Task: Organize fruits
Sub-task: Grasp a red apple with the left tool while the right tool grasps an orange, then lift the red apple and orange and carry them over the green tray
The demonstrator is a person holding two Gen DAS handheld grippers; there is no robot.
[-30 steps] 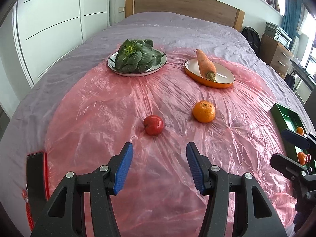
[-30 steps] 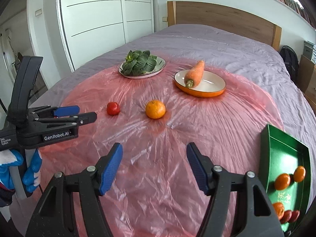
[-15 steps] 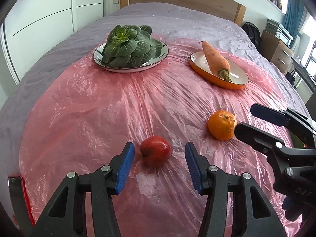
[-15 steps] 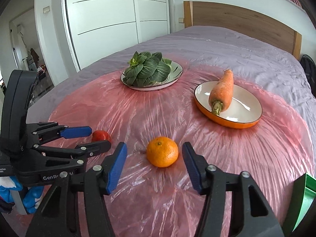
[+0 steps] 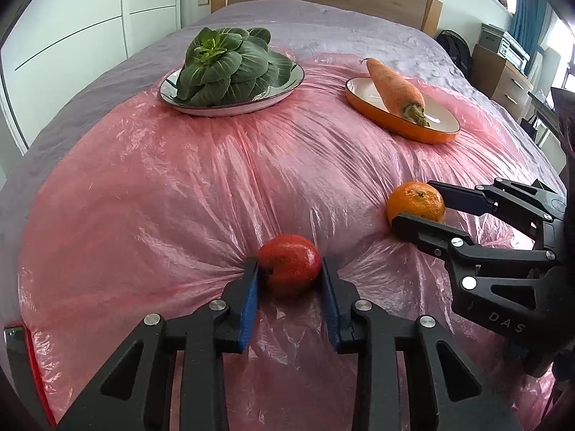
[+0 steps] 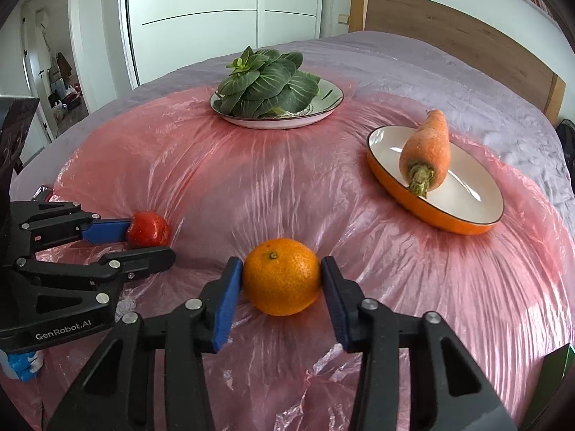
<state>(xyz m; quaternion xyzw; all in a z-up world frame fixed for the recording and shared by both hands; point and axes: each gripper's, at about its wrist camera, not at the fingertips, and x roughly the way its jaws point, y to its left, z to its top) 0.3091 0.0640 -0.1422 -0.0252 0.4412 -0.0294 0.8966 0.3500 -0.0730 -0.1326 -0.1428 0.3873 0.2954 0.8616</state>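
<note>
A: Left hand-held gripper (image 5: pixel 289 280) first: jaws have just been closing, blue pads now against both sides of the small round glossy red fruit (image 5: pixel 289 269). Fruit sits on the crinkly pink plastic sheet (image 5: pixel 179 197) over the bed.

B: Right hand-held gripper (image 6: pixel 281 280)?

A: Also just been closing, around the round dimpled orange mandarin (image 6: pixel 281 276). Pads look touching at its widest part; a firm squeeze I can't confirm. It's on the same sheet, just beside the red one.

B: Handling?

A: Both light, I'd say. Red skin is smooth and shiny, likely slippery and bruisable, so gentle pressure across the middle. Mandarin peel is rougher, gives slightly, should grip easier. Take each at the equator, not above.

B: Risks?

A: Loose film could snag a pad and lift along. The leafy green vegetable on the white plate (image 5: pixel 233 68) and the carrot in the orange-rimmed dish (image 5: pixel 397 89) are well apart, no bother.
</note>
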